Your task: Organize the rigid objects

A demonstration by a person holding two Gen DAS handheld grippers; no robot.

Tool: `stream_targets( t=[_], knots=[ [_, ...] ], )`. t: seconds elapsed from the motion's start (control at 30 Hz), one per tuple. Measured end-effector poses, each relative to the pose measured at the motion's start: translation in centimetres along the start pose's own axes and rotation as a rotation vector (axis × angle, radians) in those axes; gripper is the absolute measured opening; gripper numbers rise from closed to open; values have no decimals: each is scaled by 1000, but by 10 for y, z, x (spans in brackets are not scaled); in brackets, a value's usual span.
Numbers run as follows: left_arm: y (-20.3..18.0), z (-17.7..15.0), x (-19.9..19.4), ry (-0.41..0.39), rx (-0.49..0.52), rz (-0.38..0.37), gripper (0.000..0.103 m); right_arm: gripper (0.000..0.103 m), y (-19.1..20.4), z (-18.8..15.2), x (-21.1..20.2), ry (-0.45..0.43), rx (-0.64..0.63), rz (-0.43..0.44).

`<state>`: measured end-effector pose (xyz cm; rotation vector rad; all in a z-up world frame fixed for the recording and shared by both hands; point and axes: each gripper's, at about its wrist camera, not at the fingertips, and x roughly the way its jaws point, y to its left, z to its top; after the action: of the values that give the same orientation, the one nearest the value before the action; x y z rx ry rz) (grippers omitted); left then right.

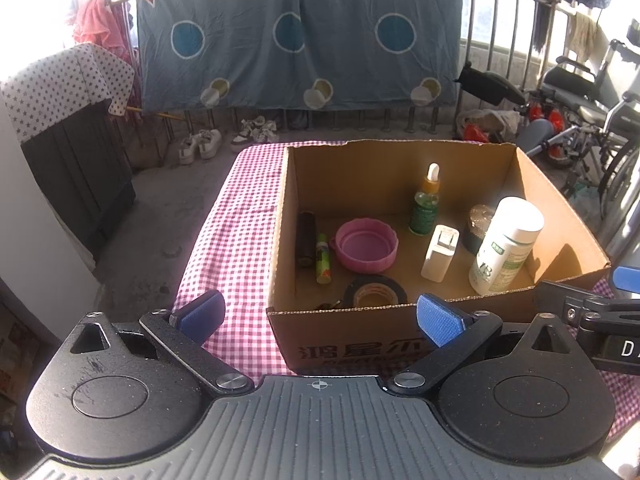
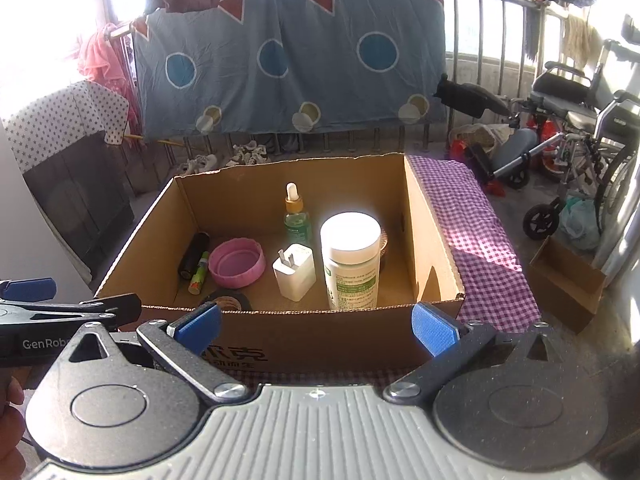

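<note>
Seven small things sit inside the open cardboard box, my landmark for everything that follows. It rests on a table draped in a pink checked cloth.

Against the box's left wall lies a dark cylinder with a yellow-green tube touching it alongside. Just right of those is a pink lid, hollow side up. By the near wall a roll of black tape lies flat. Toward the middle a white charger stands with prongs up. Behind it a green dropper bottle stands upright, and at the right a tall white bottle stands in front of a dark jar, mostly hidden.

I judge the tall pieces were stood up and the flat ones laid down so each keeps its own floor space. With no loose thing visible on the cloth, the sorting looks nearly done.

My left gripper hovers at the box's near wall, jaws spread wide, holding and touching nothing. My right gripper hovers at the same wall, further right, jaws equally wide and empty.
</note>
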<state>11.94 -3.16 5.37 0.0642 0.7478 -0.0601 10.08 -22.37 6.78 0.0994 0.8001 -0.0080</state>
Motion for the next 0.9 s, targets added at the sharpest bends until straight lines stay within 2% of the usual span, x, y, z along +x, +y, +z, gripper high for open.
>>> stream_targets(
  t=[0.37,0.9],
  knots=[
    [-6,3,11,35,-5,6,103,103,-5,3,20,60,-2,-25],
    [-14,3,13,52,13,5,103,103,-7,3,17,61,-11,-47]
  ],
)
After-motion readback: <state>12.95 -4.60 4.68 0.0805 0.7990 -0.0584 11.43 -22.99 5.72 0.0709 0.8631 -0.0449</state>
